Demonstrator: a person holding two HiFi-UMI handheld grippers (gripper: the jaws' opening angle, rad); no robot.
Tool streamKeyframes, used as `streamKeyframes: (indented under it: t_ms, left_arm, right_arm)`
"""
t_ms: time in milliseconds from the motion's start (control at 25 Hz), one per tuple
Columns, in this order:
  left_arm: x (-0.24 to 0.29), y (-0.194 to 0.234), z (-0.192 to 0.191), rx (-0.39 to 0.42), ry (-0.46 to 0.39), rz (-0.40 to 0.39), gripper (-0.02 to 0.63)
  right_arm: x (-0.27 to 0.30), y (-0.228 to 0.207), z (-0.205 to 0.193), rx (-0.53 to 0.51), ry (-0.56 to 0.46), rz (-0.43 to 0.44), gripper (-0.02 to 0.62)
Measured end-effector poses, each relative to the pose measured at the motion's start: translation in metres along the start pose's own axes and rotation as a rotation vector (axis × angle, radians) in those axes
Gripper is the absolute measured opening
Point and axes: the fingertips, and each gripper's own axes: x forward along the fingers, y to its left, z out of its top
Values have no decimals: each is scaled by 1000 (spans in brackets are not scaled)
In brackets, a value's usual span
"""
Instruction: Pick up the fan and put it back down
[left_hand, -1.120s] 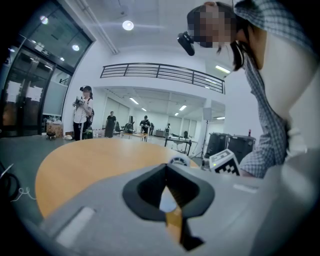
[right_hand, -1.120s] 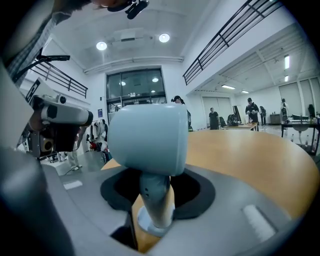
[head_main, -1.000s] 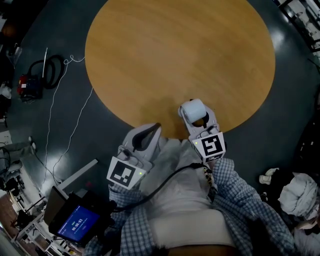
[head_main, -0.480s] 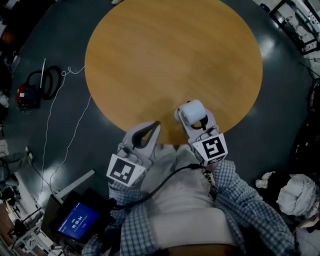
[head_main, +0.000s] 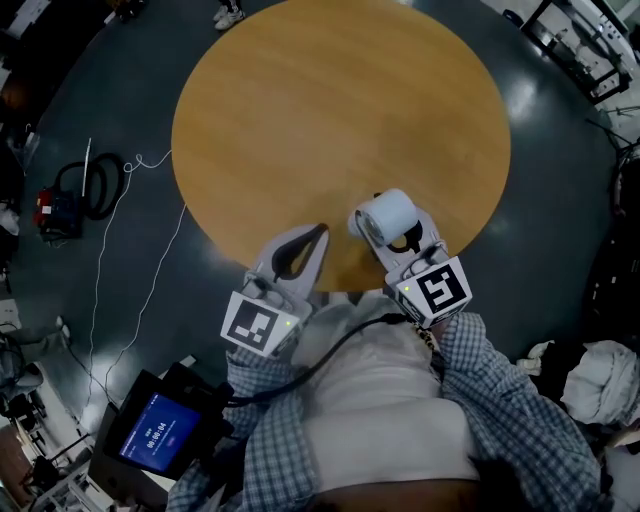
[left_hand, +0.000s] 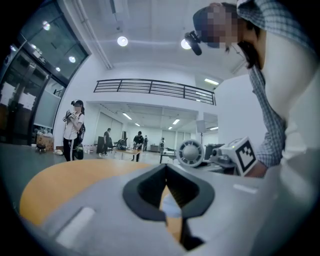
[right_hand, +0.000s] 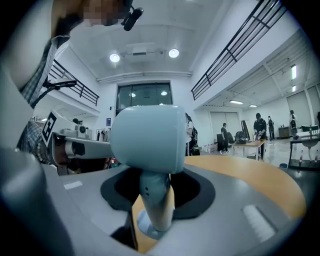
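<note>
A small pale fan (head_main: 388, 215) with a round head and a short stem stands upright in my right gripper (head_main: 396, 232), which is shut on the stem over the near edge of the round wooden table (head_main: 330, 110). In the right gripper view the fan's head (right_hand: 147, 137) fills the middle, and the pads of the right gripper (right_hand: 155, 200) clamp the stem just above its foot. My left gripper (head_main: 319, 232) hovers a little to the left of it, shut with nothing in it. In the left gripper view its tips (left_hand: 167, 172) meet, and the fan (left_hand: 190, 152) shows to the right.
On the dark floor at the left lie a red device with coiled cables (head_main: 60, 205). A lit screen (head_main: 155, 435) sits at the lower left and crumpled cloth (head_main: 600, 375) at the right. A person (left_hand: 72, 130) stands beyond the table's far side.
Both grippers have drifted up the picture and look a little closer to the camera. The fan has gone along in the right gripper. The left gripper stays shut.
</note>
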Motion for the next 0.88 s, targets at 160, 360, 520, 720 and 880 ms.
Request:
streamKeyframes:
  t_ms: [160,360,520,720,880]
  left_arm:
    - [4,3,12,-7,-42,15,-2]
    - [5,9,16,-21,-57,39,-2]
    - [4,17,22,-27,-85,76,-2]
    - [3,21,26,-22,-97,92,-2]
    - [3,23,28,-32,-109,98,-2]
  right_arm:
    - [-3,-1,5,12,-15,3,147]
    - [-2,-4,4,19,-5,14,146]
    - [1,-4,3,13,1,17,147]
    - [4,-4,6,4,-1,28,146]
    - [5,-3,8,-4,-8,36,146]
